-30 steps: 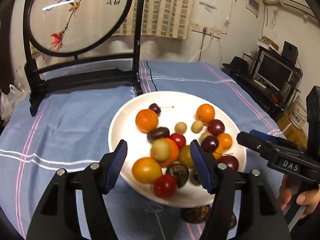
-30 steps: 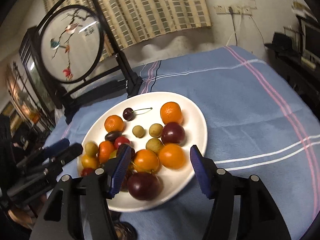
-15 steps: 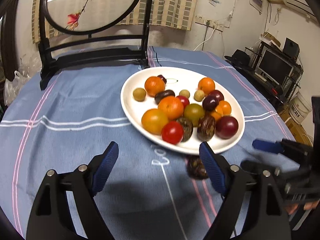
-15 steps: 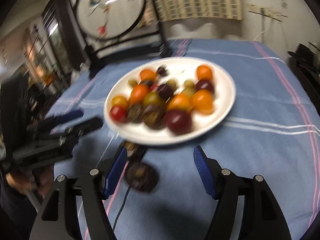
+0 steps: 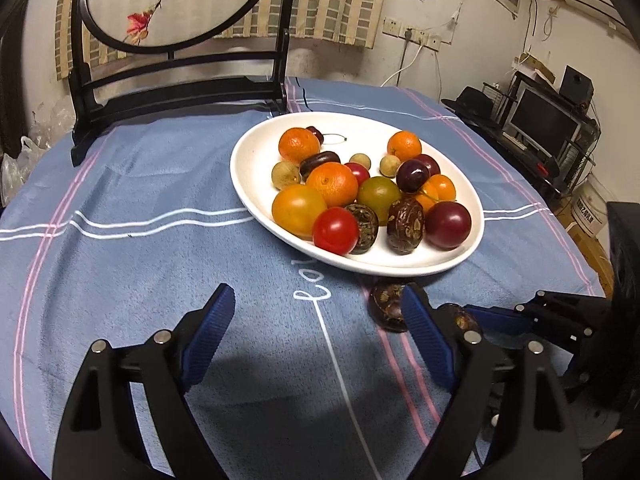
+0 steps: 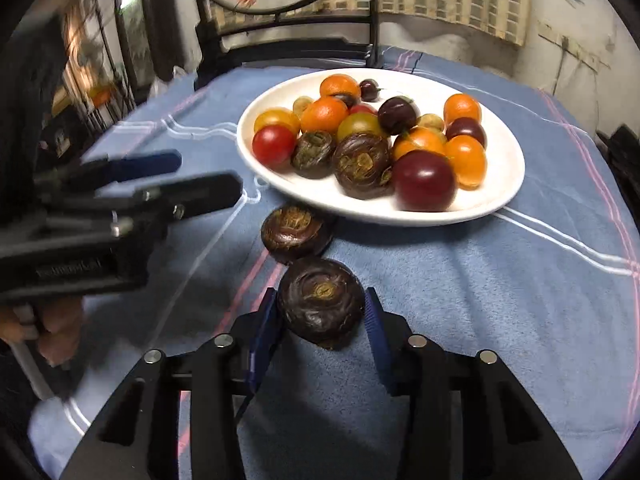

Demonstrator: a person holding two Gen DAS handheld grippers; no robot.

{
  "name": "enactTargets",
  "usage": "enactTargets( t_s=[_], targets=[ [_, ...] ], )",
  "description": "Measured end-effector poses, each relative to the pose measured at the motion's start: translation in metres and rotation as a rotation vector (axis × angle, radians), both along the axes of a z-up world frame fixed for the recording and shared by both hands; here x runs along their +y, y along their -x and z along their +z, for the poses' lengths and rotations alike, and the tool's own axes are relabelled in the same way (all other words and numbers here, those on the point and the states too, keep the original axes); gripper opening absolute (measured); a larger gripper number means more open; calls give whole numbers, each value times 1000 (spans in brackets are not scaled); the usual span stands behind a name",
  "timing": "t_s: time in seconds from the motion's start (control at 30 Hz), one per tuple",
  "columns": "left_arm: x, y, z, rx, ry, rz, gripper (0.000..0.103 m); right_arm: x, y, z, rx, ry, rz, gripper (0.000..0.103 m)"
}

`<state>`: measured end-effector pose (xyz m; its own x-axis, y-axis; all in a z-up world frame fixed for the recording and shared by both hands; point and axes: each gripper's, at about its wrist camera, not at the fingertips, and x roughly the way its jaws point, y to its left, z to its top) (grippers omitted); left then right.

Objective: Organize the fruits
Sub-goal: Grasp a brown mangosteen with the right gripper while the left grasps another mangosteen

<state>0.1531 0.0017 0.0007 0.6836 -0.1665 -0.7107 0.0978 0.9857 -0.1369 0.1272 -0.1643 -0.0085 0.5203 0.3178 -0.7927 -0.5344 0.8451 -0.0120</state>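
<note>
Blue cloth covers the table. Nearest, the right gripper (image 6: 320,332) has just been closing and clamps a dark chestnut (image 6: 320,300) across its hard, slippery sides. Leftward, the left gripper (image 5: 316,334) gapes empty. Farther sits the fruit plate (image 6: 504,176).

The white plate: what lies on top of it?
The plate holds a pile of small fruits: oranges, a red tomato, dark plums, brown water chestnuts, pale longans and a cherry. Fruits underneath the pile are hidden.
</note>
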Motion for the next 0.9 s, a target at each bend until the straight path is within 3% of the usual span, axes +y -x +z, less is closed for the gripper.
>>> enactTargets(
  t_s=[0.13, 0.33, 0.5, 0.63, 0.8, 0.9],
  targets=[
    [-1, 0, -3, 20, 26, -17, 83, -20, -6, 9, 1, -40, -68, 43],
    [-23, 4, -9, 40, -7, -102, 83, -62, -25, 12, 41, -86, -208, 43],
    [-42, 0, -19, 98, -12, -143, 83, -68, -26, 10, 57, -92, -230, 43],
    [-53, -8, -23, 125, -11, -138, 68, -66, -23, 14, 53, -99, -220, 43],
    [-72, -21, -27, 138, -72, -116, 56, -69, -25, 16, 55, -104, -227, 44],
    [-70, -24, -26, 130, -90, -79, 42, -70, -25, 17, 53, -106, -228, 44]
  ],
)
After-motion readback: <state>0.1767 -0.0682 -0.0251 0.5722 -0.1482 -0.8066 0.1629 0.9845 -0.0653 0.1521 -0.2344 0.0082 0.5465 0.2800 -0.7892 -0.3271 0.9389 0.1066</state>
